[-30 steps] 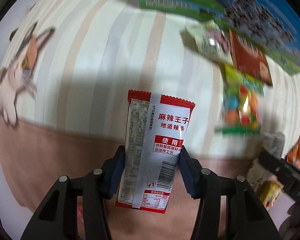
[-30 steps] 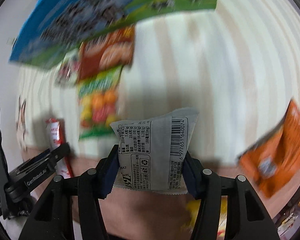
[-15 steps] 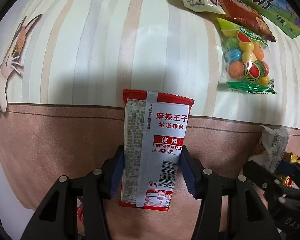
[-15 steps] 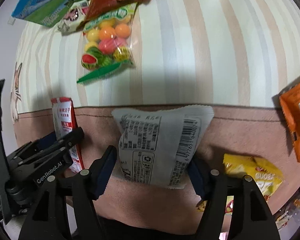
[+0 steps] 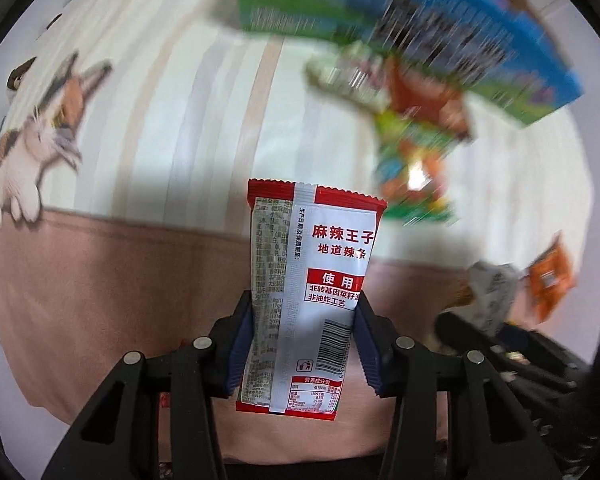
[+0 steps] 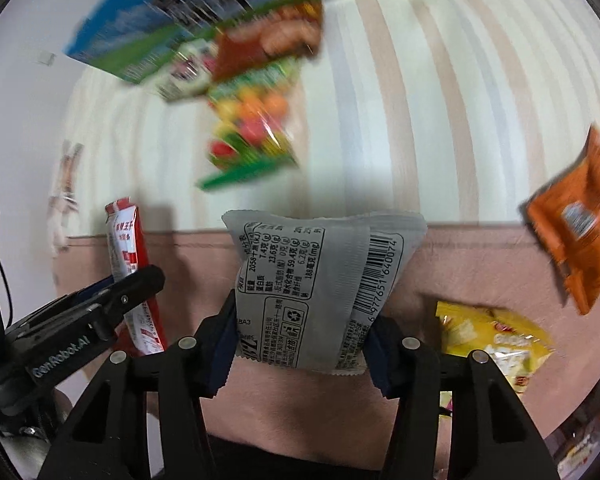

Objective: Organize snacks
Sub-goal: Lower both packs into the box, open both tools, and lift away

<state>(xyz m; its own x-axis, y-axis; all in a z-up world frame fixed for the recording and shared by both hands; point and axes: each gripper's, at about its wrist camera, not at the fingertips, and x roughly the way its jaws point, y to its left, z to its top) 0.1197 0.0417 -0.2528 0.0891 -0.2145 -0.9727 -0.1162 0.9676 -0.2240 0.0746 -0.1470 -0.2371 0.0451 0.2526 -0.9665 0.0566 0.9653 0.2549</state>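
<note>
My left gripper (image 5: 303,344) is shut on a red and white snack packet (image 5: 308,276), held upright above the pink band of the striped cloth (image 5: 140,128). My right gripper (image 6: 300,344) grips a grey snack packet (image 6: 320,280), its jaws closing tighter on it, pads pressing both sides. In the right wrist view the left gripper (image 6: 100,312) shows at the left with the red packet (image 6: 130,264) in it. In the left wrist view the grey packet (image 5: 494,292) appears at the right edge.
A blue and green box (image 6: 204,12) lies at the far edge, with a brown packet (image 6: 272,46), a pale packet (image 6: 188,76) and a bag of coloured candies (image 6: 252,132) beside it. An orange packet (image 6: 580,220) and a yellow packet (image 6: 496,344) lie at the right.
Both grippers have risen and moved toward the box with their packets; the view is blurred now. The right jaws loosened around the grey packet half a second ago and have closed in again.
</note>
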